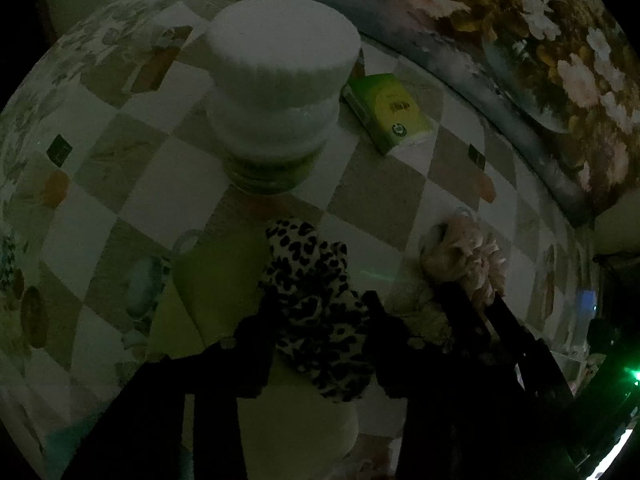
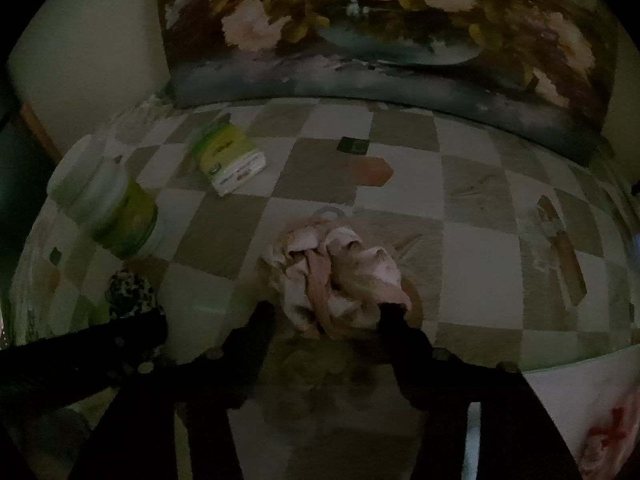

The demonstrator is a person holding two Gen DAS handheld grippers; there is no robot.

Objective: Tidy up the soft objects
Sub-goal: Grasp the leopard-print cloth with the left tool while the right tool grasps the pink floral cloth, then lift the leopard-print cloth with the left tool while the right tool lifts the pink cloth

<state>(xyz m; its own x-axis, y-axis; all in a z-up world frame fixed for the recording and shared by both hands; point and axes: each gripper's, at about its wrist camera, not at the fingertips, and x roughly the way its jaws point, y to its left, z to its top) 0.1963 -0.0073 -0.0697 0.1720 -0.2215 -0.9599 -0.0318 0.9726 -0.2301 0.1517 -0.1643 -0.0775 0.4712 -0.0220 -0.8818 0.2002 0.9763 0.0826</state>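
A leopard-print cloth [image 1: 316,280] lies bunched on the checkered tablecloth [image 1: 160,184]. My left gripper [image 1: 322,304] is shut on it, and the fabric fills the gap between the dark fingers. To its right a pink ruffled cloth [image 2: 340,276] sits crumpled, with my right gripper [image 2: 326,314] shut on its near side. From the left wrist the pink cloth [image 1: 472,252] and the right gripper [image 1: 476,294] show at the right. From the right wrist the leopard cloth [image 2: 130,294] shows at the left, above the left gripper's fingers [image 2: 152,326].
A stack of white-lidded round tubs with a green label [image 1: 276,92] [image 2: 116,208] stands behind the leopard cloth. A green tissue pack [image 1: 388,112] [image 2: 232,160] lies farther back. A floral painting [image 2: 380,20] closes off the table's far edge. The scene is dim.
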